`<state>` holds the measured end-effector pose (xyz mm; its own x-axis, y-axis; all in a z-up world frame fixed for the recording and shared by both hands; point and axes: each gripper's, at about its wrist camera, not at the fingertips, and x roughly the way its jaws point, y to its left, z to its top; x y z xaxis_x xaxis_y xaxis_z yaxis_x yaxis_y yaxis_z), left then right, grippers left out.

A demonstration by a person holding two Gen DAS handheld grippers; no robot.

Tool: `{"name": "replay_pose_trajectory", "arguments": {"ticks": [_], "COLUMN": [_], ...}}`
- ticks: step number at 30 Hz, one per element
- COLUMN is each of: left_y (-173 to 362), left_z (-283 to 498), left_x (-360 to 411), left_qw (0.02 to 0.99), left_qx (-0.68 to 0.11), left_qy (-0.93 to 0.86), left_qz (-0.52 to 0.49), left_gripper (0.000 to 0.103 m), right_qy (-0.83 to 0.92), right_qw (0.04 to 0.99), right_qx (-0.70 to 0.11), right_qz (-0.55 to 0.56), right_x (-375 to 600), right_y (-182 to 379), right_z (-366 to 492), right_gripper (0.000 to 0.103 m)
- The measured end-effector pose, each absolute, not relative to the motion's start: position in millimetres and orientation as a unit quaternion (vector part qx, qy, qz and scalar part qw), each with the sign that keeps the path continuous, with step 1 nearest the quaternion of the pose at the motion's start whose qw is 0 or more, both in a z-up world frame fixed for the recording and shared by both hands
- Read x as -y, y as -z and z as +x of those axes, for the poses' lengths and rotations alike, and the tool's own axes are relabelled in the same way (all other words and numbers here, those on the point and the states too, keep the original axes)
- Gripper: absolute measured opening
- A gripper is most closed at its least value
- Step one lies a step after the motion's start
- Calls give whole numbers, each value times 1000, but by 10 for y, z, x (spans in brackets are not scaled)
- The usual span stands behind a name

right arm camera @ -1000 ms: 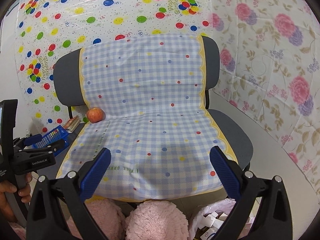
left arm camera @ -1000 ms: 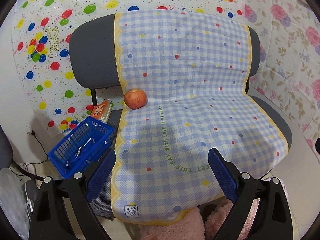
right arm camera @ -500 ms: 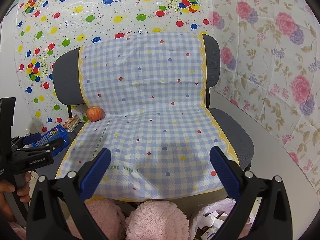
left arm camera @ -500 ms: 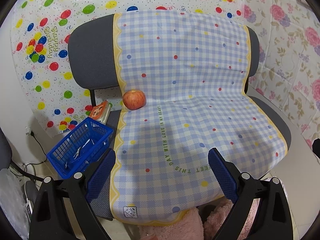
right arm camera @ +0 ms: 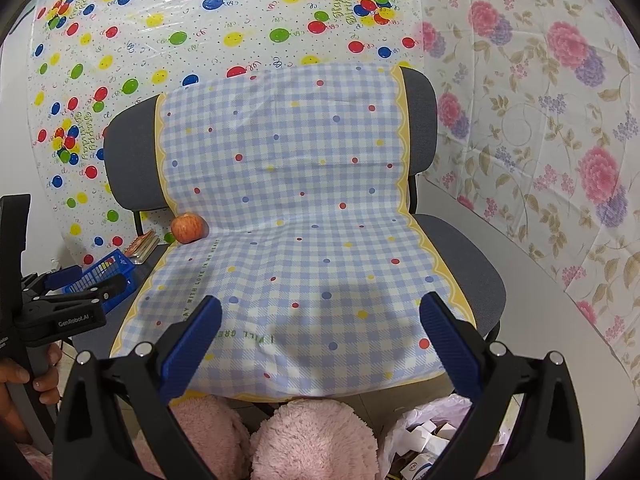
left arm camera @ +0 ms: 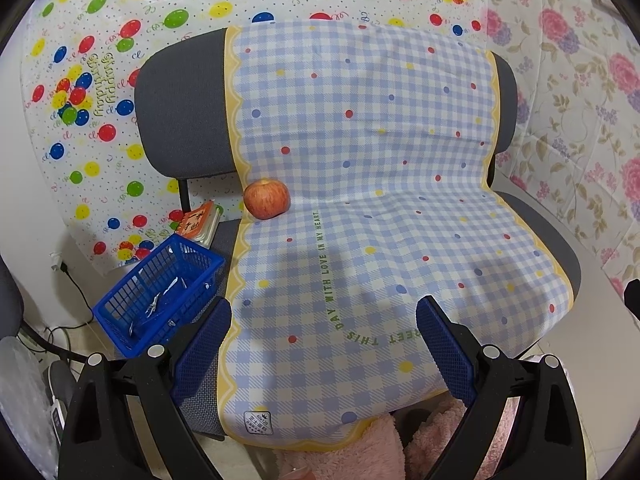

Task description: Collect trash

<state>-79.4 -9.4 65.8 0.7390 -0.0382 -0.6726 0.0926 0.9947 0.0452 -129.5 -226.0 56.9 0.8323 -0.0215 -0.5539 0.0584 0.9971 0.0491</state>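
Hovering before a chair (left arm camera: 180, 120) draped in a checked cloth (left arm camera: 360, 200), both tongs spread wide and holding nothing: left gripper (left arm camera: 324, 344), right gripper (right arm camera: 320, 340). No wrappers or scraps visible on the cloth; only an apple (left arm camera: 267, 199) at the seat's back-left corner. Fits either a search for remaining trash or a seat already cleared. Blue basket (left arm camera: 160, 284) beside the seat, holding small shiny scraps, seen clearly only from the left wrist. Shown by the right wrist alone: a white bag (right arm camera: 432, 428) of boxes and paper low on the floor.
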Motion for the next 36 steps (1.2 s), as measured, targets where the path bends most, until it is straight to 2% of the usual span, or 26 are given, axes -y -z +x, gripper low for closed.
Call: {"name": "replay_pose_trajectory", "arguments": {"ticks": [36], "left_y": [-588], "left_z": [-816], "left_x": [119], "left_qw": [930], "left_qx": [-364], "left_qy": [35], "left_qz": [39], "left_gripper": [93], "right_qy": [26], "right_qw": [954], "right_qx": [-295], "right_qz": [39], "right_x": [2246], "right_y": [-501], "right_z": [-1317], "right_gripper": [97]}}
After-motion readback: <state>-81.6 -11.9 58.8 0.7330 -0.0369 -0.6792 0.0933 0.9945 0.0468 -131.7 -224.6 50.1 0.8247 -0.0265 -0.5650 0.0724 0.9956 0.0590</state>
